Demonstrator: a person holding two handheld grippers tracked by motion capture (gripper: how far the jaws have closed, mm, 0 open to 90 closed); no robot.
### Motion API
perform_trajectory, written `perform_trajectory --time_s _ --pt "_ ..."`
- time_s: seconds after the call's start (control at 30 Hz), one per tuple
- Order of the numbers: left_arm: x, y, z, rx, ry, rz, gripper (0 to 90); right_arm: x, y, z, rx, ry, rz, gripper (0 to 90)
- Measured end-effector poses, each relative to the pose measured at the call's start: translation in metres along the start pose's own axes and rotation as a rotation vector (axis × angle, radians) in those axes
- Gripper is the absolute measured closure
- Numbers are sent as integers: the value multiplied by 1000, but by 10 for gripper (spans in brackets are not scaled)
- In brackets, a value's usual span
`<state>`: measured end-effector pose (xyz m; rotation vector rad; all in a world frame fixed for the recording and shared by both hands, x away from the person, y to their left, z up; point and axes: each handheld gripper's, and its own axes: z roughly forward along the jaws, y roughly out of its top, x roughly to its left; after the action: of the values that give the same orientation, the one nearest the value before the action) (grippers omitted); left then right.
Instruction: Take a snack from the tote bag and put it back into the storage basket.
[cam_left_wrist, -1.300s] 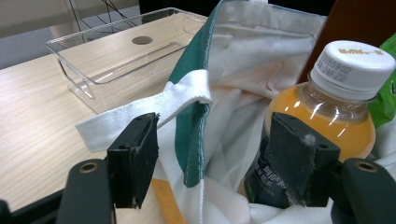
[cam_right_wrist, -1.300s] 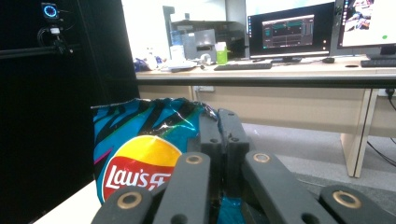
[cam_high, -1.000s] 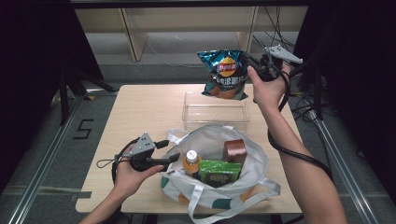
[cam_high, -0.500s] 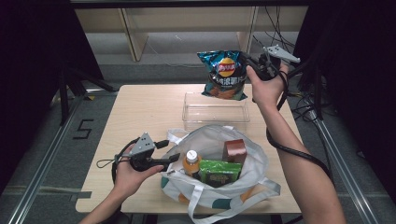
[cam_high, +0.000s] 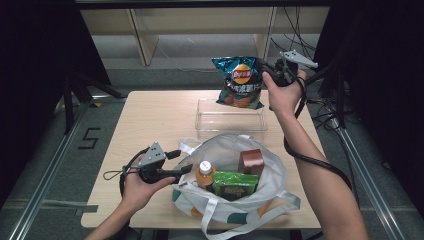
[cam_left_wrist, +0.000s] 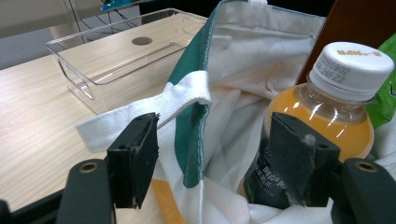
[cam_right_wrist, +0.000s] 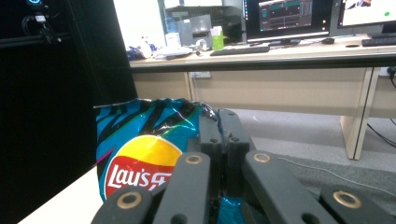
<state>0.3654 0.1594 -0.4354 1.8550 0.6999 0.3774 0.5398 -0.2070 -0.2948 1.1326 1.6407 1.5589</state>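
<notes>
A blue bag of crisps hangs in the air over the table's far edge, with my right gripper shut on its upper right edge. In the right gripper view the shut jaws pinch the crinkled foil of the crisps bag. My left gripper stands open at the left rim of a white tote bag. In the left gripper view the tote's green-trimmed rim hangs loose between the spread jaws. An orange drink bottle stands just behind the right pad.
A clear plastic tray sits empty behind the tote, below the crisps. In the tote stand the orange bottle, a green packet and a brown box. Bare tabletop lies to the left.
</notes>
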Motion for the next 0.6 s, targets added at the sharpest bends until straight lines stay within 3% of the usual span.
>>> perform_trajectory --time_s 0.1,0.3,0.33,0.37,0.4,0.6 --pt "0 0 0 0 0 0 328 1 -1 2 6 -5 29 900" --pt "0 0 0 4 4 1 328 -3 -4 4 17 2 -3 900" --pt "0 0 0 4 2 3 328 -3 -4 4 19 3 -2 900" --pt "0 0 0 7 3 4 328 -1 -4 6 8 -13 29 900" --pt "0 0 0 7 3 4 328 -3 -5 5 21 -3 2 900" --pt "0 0 0 4 3 0 328 -4 -8 8 27 -4 7 900"
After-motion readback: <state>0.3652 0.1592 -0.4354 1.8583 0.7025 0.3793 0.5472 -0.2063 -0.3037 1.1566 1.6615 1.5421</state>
